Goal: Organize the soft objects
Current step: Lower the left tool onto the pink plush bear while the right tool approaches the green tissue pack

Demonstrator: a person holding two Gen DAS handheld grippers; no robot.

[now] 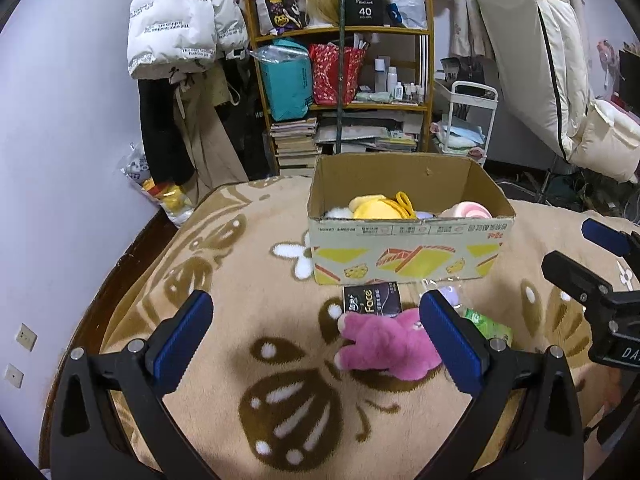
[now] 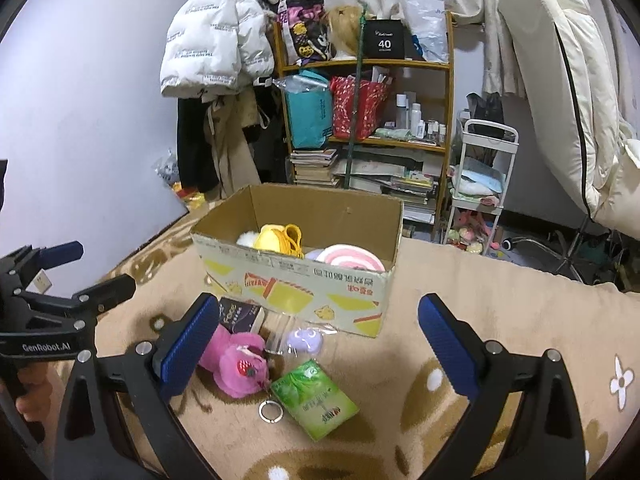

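Note:
A cardboard box (image 1: 408, 240) (image 2: 296, 284) stands on the patterned blanket, holding a yellow plush (image 1: 376, 208) (image 2: 276, 238) and a pink-and-white round cushion (image 1: 468, 210) (image 2: 352, 258). In front of it lie a pink plush bear (image 1: 384, 344) (image 2: 236, 364), a dark tissue pack (image 1: 372, 300) (image 2: 240, 316), a green tissue pack (image 2: 312, 398) (image 1: 488, 326), and a small purple item in a clear bag (image 2: 306, 340). My left gripper (image 1: 316, 340) is open, hovering with the bear just inside its right finger. My right gripper (image 2: 320, 344) is open above the purple item and green pack.
A key ring (image 2: 271, 411) lies attached to the bear. Behind the bed stand a cluttered wooden shelf (image 1: 344, 32), a white cart (image 2: 484, 184) and hanging coats (image 1: 180, 20). The other gripper shows at each view's edge (image 1: 588, 292) (image 2: 52, 312).

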